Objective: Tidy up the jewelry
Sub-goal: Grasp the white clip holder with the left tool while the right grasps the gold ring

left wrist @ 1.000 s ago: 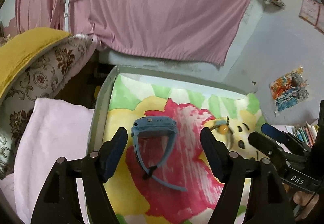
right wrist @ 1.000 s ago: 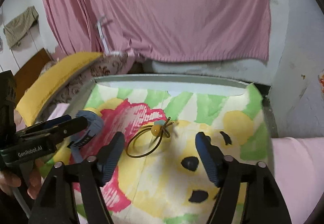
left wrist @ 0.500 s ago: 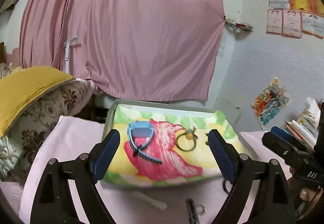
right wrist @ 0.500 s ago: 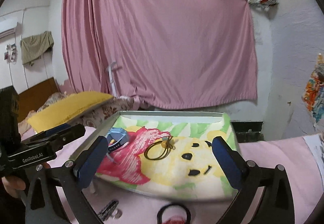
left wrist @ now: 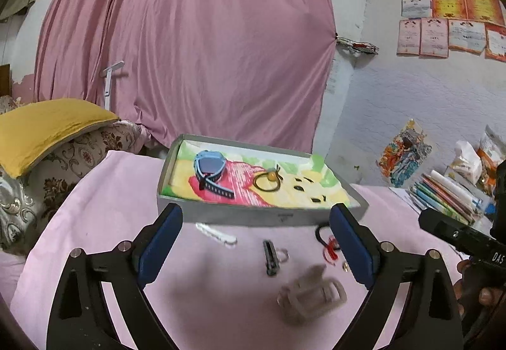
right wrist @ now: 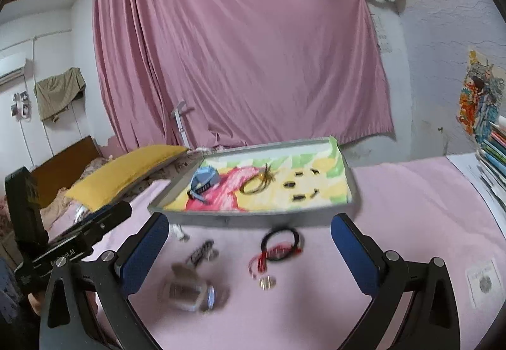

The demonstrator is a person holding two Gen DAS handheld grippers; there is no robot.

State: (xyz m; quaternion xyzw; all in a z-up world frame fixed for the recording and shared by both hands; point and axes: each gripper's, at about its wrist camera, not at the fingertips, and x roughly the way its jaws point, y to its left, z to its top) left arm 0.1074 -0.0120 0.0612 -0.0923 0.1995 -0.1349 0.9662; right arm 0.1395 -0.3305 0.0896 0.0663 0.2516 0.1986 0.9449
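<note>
Jewelry lies partly in a grey tray (left wrist: 177,160) at the far edge of the pink-covered bed (left wrist: 95,198): a blue watch (left wrist: 208,168) to the left, a brown hair tie (left wrist: 267,182) to its right. Nearer, a black-and-red bracelet (right wrist: 280,244) lies on the bed. Left gripper (left wrist: 256,244) and right gripper (right wrist: 249,250) hover with jaws spread wide, holding nothing.

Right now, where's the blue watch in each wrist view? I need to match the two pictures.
Left wrist: watch sits in the tray's far left part, above and between the open left gripper's fingers.
Right wrist: watch is left of centre, at the tray's left end, above the right gripper's left finger.
Shared landmark: the hair tie lies just right of the watch in both.
</note>
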